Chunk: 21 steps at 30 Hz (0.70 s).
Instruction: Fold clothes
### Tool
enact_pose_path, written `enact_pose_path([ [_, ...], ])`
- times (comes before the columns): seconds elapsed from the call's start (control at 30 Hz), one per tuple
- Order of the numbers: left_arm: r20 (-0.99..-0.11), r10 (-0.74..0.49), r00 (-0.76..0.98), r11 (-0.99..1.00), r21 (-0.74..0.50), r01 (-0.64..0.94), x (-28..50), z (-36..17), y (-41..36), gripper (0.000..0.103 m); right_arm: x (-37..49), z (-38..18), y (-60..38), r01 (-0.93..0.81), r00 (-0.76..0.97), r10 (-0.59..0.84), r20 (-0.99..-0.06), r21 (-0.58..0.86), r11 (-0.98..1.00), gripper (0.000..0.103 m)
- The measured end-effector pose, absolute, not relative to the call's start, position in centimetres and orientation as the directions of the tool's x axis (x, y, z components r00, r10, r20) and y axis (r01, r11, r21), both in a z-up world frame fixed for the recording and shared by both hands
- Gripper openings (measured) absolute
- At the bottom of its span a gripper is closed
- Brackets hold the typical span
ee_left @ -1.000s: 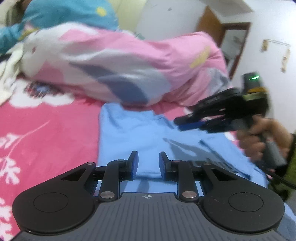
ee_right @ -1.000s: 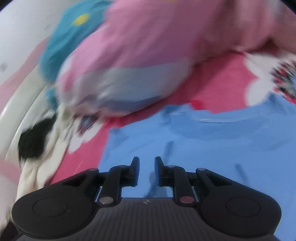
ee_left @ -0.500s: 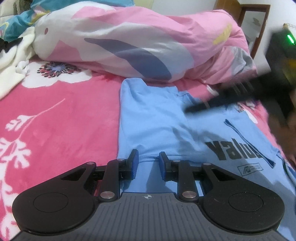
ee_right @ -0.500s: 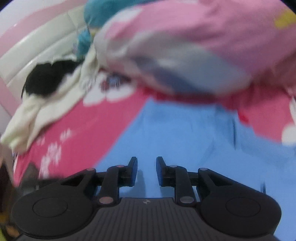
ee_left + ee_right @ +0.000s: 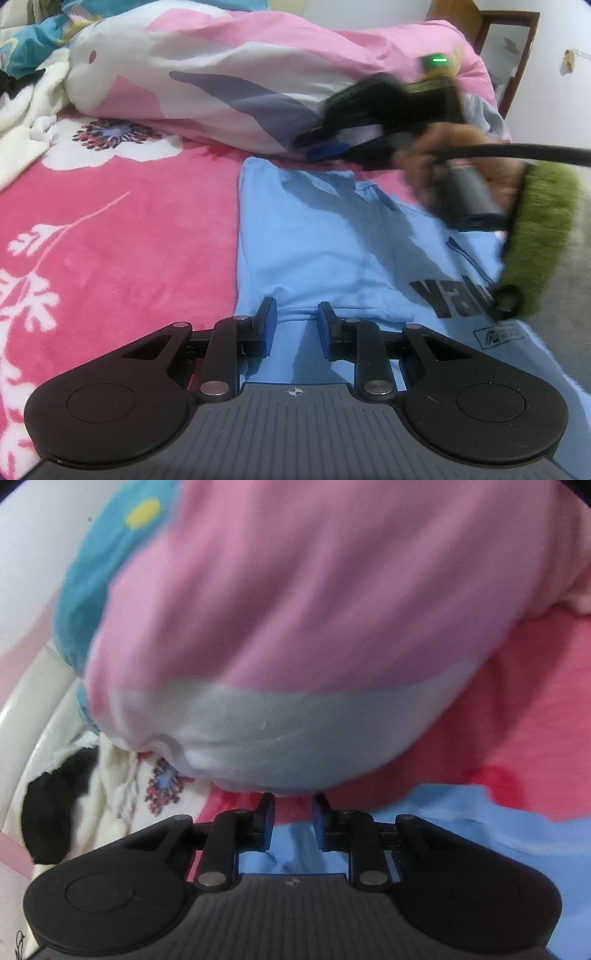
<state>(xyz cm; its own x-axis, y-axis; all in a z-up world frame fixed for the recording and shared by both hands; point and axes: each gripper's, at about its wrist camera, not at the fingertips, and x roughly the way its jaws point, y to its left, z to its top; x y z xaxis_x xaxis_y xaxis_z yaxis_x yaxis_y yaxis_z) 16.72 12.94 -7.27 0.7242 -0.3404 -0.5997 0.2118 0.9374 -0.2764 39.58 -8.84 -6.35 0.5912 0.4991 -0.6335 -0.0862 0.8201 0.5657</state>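
A light blue T-shirt with black lettering lies flat on the pink floral bedspread. My left gripper hovers over the shirt's near fold, its jaws a little apart with only flat cloth showing through the gap. My right gripper, blurred and held by a hand in a green cuff, is at the shirt's far edge by the quilt. In the right wrist view, the right gripper points at the quilt's lower edge, jaws slightly apart and nothing pinched, with the blue shirt under it.
A bulky pink, white and grey quilt is heaped along the far side of the shirt. Cream cloth and a black item lie at the far left. A wooden door frame stands at the back right.
The right gripper has swung across to the shirt's far edge, and the quilt now fills its view. The left gripper has hardly moved.
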Motion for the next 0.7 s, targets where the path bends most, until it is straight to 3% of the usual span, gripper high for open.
enact_pose_path([
  [0.13,-0.599,-0.343,0.723,0.937,-0.277,0.214,16.5,-7.0,12.9,0.025,31.8,-1.0,-13.9,-0.099,0.644,0.475,-0.600,0.550,0.829,0.024],
  [0.23,-0.596,-0.367,0.715,0.926,-0.311,0.215,16.3,-6.3,13.3,0.032,23.4,2.9,-19.2,-0.067,0.704,0.407,-0.582,0.517,0.854,0.024],
  [0.33,-0.585,-0.390,0.711,0.913,-0.345,0.217,15.6,-4.7,13.5,0.033,13.9,5.2,-23.8,0.013,0.758,0.281,-0.588,0.445,0.895,0.031],
  [0.4,-0.575,-0.374,0.727,0.920,-0.326,0.216,14.4,-2.9,13.2,0.033,8.1,5.7,-26.4,0.079,0.782,0.191,-0.594,0.398,0.914,0.038],
  [0.5,-0.549,-0.353,0.757,0.932,-0.276,0.235,11.3,0.2,12.9,0.041,0.9,5.3,-29.3,0.173,0.794,0.098,-0.600,0.377,0.910,0.039],
  [0.7,-0.526,-0.305,0.794,0.951,-0.212,0.225,4.6,4.9,13.9,0.050,-6.8,0.4,-32.5,0.263,0.792,0.113,-0.600,0.503,0.823,0.040],
])
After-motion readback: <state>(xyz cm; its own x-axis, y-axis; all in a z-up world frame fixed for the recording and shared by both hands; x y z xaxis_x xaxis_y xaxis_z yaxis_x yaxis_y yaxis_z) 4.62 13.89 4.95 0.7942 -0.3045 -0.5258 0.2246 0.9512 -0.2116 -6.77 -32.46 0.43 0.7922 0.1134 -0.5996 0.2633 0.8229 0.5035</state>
